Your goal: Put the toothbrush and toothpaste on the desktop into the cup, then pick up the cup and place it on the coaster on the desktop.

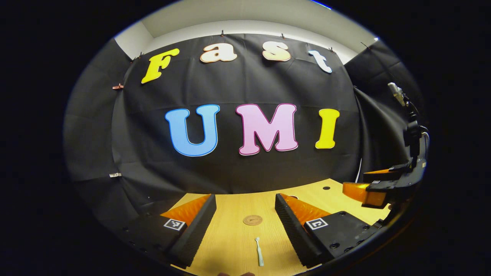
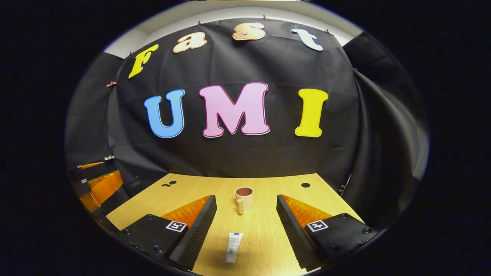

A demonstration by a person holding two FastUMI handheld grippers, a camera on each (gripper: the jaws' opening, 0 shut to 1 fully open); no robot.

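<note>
Above desktop (image 2: 268, 237), both grippers' fingers apart

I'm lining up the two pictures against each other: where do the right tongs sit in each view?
Left gripper view: the right tongs are at the far right edge, above the desktop, open and pointing left.
Right gripper view: their own two fingers rise from the bottom, open, with the toothpaste and the cup seen between them.
Shared landmark: the wooden desktop's far edge, where it meets the black cloth wall.
</note>
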